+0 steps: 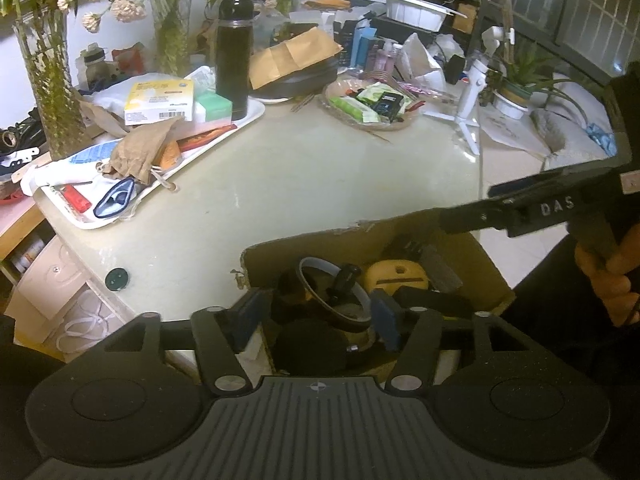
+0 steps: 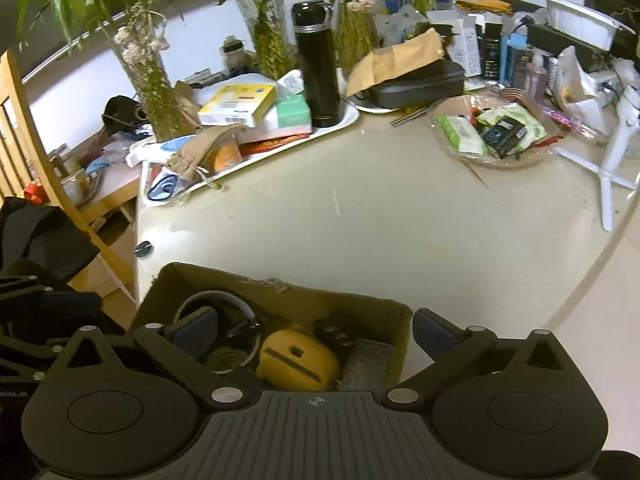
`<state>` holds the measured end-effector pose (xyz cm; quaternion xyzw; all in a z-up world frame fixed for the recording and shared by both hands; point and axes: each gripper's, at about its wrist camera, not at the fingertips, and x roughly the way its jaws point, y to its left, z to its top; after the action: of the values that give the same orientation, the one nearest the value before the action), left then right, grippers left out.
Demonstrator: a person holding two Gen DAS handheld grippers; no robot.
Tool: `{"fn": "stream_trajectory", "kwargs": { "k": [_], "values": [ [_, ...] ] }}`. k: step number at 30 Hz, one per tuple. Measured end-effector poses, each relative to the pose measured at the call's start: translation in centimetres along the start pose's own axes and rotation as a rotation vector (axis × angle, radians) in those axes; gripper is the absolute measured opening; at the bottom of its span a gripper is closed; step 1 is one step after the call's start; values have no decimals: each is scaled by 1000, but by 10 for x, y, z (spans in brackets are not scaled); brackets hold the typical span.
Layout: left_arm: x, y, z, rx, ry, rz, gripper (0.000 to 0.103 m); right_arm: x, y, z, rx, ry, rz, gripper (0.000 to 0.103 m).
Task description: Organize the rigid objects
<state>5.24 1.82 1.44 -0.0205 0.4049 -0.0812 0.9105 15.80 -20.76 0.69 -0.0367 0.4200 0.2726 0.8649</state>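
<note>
One cardboard box (image 1: 460,264) sat at the lower centre of both views, at the near edge of the counter (image 1: 280,184). It held one yellow case (image 2: 296,356), one dark ring-shaped item (image 1: 332,292) and several dark pieces too dim to count. The left gripper (image 1: 318,314) hung over the box, its fingers (image 1: 386,318) partly apart and gripping nothing. The right gripper (image 2: 314,330) stood wide, empty. Its body, at right in the left view, read "DAS". One black flask (image 2: 318,68) stood on one white tray (image 2: 348,118).
</note>
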Motion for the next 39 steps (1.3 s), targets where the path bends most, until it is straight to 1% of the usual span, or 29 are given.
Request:
{"fn": "stream_trajectory", "kwargs": {
  "k": [1, 2, 5, 7, 9, 11, 12, 15, 16, 20, 24, 28, 34, 39],
  "values": [
    [0, 1, 0, -3, -3, 5, 70, -1, -1, -1, -3, 3, -8, 103],
    [0, 1, 1, -6, -9, 8, 73, -1, -2, -2, -5, 2, -15, 103],
    [-2, 1, 2, -5, -26, 25, 73, -5, -4, -7, -9, -1, -35, 103],
    [-4, 0, 2, 0, -57, 55, 74, -8, -5, -10, -8, -8, -44, 103],
    [-7, -2, 1, 11, -90, 92, 83, -12, -6, -13, -11, -16, -54, 103],
    [-11, -3, 0, 29, -128, 108, 96, -16, -6, -16, -21, -21, -64, 103],
    [-12, -4, 0, 39, -140, 112, 99, -17, -5, -17, -26, -23, -67, 103],
    [-15, -5, -2, 49, -146, 118, 101, -22, -2, -24, -51, -21, -79, 103],
    [-15, -5, -2, 49, -133, 118, 103, -23, -1, -26, -62, -17, -81, 103],
    [-13, -5, -8, 63, -104, 118, 103, -24, 3, -36, -92, 23, -92, 103],
    [-11, -4, -14, 64, -59, 106, 103, -22, 3, -47, -68, 87, -103, 103],
    [-9, -1, -21, 49, -15, 104, 103, -21, 1, -59, -42, 133, -94, 103],
    [0, 5, -28, 28, 80, 90, 103, -22, 8, -72, -59, 162, -90, 103],
    [4, -1, -32, 61, 125, 100, 103, -16, 15, -79, -85, 189, -98, 103]
  ]
}}
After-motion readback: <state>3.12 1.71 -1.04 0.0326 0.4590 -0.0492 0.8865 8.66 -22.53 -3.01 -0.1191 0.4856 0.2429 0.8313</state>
